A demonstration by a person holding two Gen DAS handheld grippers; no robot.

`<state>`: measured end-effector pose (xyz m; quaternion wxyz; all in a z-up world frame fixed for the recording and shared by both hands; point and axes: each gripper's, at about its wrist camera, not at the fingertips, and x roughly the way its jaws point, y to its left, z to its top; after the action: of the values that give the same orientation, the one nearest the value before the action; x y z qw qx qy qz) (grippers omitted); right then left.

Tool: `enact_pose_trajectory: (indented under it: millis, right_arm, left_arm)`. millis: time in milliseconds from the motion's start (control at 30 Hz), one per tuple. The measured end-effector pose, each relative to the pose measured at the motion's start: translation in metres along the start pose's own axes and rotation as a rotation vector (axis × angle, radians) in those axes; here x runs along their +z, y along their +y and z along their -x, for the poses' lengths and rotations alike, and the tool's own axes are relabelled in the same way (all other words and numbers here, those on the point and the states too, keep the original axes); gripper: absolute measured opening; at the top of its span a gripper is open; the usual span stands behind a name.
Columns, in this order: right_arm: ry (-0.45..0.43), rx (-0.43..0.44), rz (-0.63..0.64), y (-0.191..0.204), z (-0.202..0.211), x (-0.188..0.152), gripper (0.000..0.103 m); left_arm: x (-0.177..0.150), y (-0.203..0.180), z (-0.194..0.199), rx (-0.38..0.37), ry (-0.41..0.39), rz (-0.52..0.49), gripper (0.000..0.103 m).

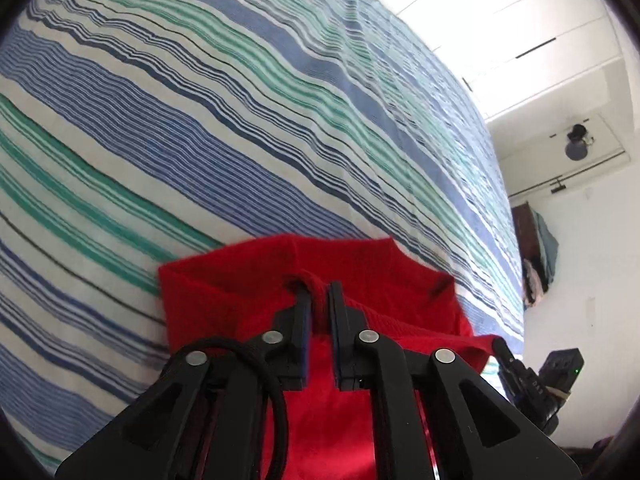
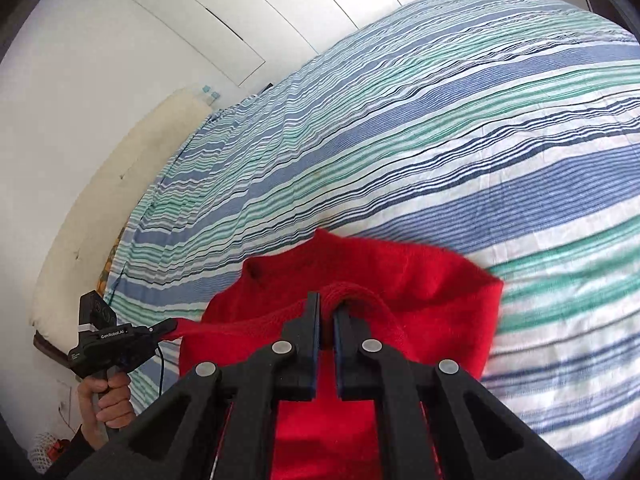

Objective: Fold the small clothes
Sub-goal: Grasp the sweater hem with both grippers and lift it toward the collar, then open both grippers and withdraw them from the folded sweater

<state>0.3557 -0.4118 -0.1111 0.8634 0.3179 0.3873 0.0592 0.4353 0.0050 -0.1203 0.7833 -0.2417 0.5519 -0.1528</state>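
A small red knit garment (image 1: 240, 280) hangs between my two grippers above a striped bed sheet (image 1: 200, 120). My left gripper (image 1: 319, 292) is shut on one corner of its ribbed edge. My right gripper (image 2: 327, 304) is shut on the other corner of the red garment (image 2: 420, 280). The far part of the cloth drapes onto the sheet (image 2: 440, 140). The right gripper shows at the right edge of the left wrist view (image 1: 504, 354). The left gripper shows at the left of the right wrist view (image 2: 168, 326), held by a hand (image 2: 106, 404).
The bed with blue, green and white stripes fills both views. White wardrobe doors (image 2: 240, 12) stand behind it. A cream padded headboard (image 2: 120, 200) runs along the bed's left side. Clothes hang by a dark door (image 1: 536, 256) at the right.
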Motion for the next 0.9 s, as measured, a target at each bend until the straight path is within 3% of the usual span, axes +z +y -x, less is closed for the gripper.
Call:
enact_pose_trajectory:
  millis: [33, 67, 100, 133, 167, 233, 300, 400, 467, 533, 567, 633, 700, 733, 800, 900]
  right_arm:
    - [-0.001, -0.016, -0.007, -0.005, -0.010, 0.004, 0.006]
    - [0.004, -0.040, -0.012, -0.008, -0.019, 0.006, 0.007]
    - [0.012, -0.077, -0.012, -0.012, -0.027, 0.006, 0.008]
    - [0.018, -0.130, -0.006, -0.010, -0.036, 0.007, 0.017]
    - [0.015, -0.186, 0.003, -0.011, -0.039, 0.007, 0.036]
    - [-0.027, -0.222, 0.003, -0.011, -0.031, 0.008, 0.056]
    - [-0.063, -0.213, 0.031, -0.005, -0.012, 0.005, 0.056]
    - [-0.054, -0.170, 0.185, 0.022, 0.020, -0.016, 0.056]
    - [-0.017, -0.115, 0.296, 0.043, 0.038, -0.044, 0.058]
    - [0.032, -0.108, 0.369, 0.051, 0.047, -0.081, 0.067]
    - [0.066, -0.130, 0.398, 0.049, 0.047, -0.100, 0.075]
    - [0.169, -0.233, 0.429, 0.033, 0.033, -0.129, 0.076]
    - [0.247, -0.328, 0.378, 0.011, 0.024, -0.146, 0.075]
    - [0.218, -0.331, 0.346, 0.010, 0.034, -0.149, 0.069]
    - [0.128, -0.309, 0.296, 0.013, 0.067, -0.150, 0.068]
    - [0.006, -0.337, 0.280, 0.023, 0.110, -0.160, 0.091]
  left_arm:
    - [0.006, 0.007, -0.007, 0.063, 0.001, 0.031, 0.041]
    - [0.010, 0.014, -0.012, 0.112, 0.011, 0.067, 0.060]
    - [0.013, 0.022, -0.013, 0.126, 0.010, 0.104, 0.064]
    - [0.013, 0.031, -0.010, 0.108, 0.001, 0.138, 0.064]
    - [0.012, 0.038, -0.002, 0.078, -0.006, 0.162, 0.064]
    - [0.003, 0.043, 0.020, 0.055, -0.033, 0.143, 0.067]
    - [-0.014, 0.040, 0.048, 0.095, -0.068, 0.043, 0.071]
    - [-0.067, 0.034, 0.084, 0.177, -0.095, -0.151, 0.079]
    - [-0.113, 0.037, 0.102, 0.269, -0.119, -0.254, 0.096]
    - [-0.157, 0.043, 0.106, 0.345, -0.135, -0.329, 0.097]
    - [-0.175, 0.047, 0.103, 0.368, -0.113, -0.352, 0.097]
    - [-0.203, 0.050, 0.091, 0.416, -0.050, -0.377, 0.097]
    - [-0.222, 0.049, 0.089, 0.461, -0.038, -0.388, 0.097]
    - [-0.230, 0.048, 0.091, 0.460, -0.049, -0.392, 0.097]
    - [-0.243, 0.042, 0.096, 0.446, -0.069, -0.397, 0.097]
    - [-0.251, 0.035, 0.082, 0.485, -0.056, -0.426, 0.097]
